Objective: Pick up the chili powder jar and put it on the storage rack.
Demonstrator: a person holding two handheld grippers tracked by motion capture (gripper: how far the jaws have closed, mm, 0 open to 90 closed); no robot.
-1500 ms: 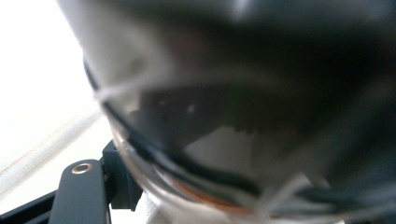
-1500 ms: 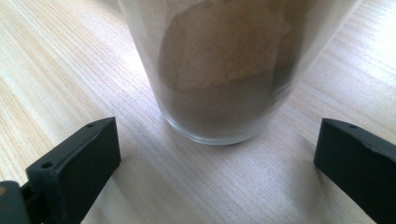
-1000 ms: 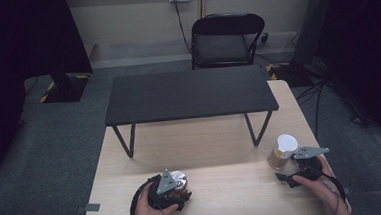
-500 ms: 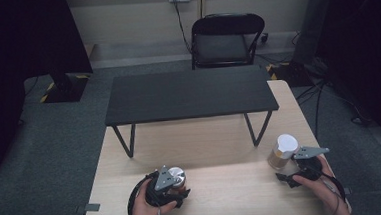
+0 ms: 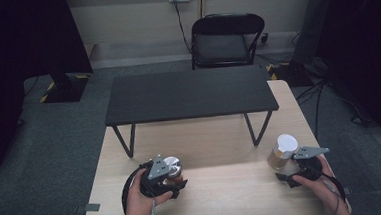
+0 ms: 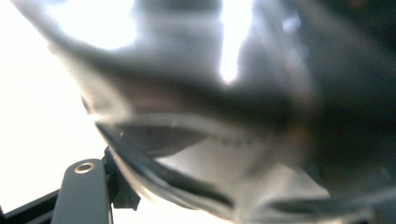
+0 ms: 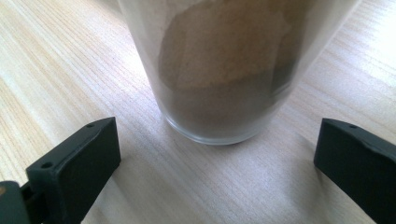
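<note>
A jar with a shiny silver lid [image 5: 172, 164] is near the light wooden table's [image 5: 224, 195] front left, with my left gripper [image 5: 171, 178] shut on it. In the left gripper view the jar [image 6: 224, 116] is a close, blurred, tilted shine pressed against one black finger [image 6: 84, 191]. At the front right stands a clear jar with a white lid [image 5: 284, 151] and brown powder [image 7: 219, 74] inside. My right gripper [image 5: 288, 167] is open just in front of it, its jaws [image 7: 215, 161] wide on either side of the jar's base, not touching.
A low black bench-like table [image 5: 187, 93] stands across the far half of the wooden table. Behind it a black folding chair [image 5: 224, 40] is on the grey floor. Bare wood lies between my two hands.
The left gripper and its silver-lidded jar have shifted slightly away from the front edge. The right gripper has stayed by the white-lidded jar.
</note>
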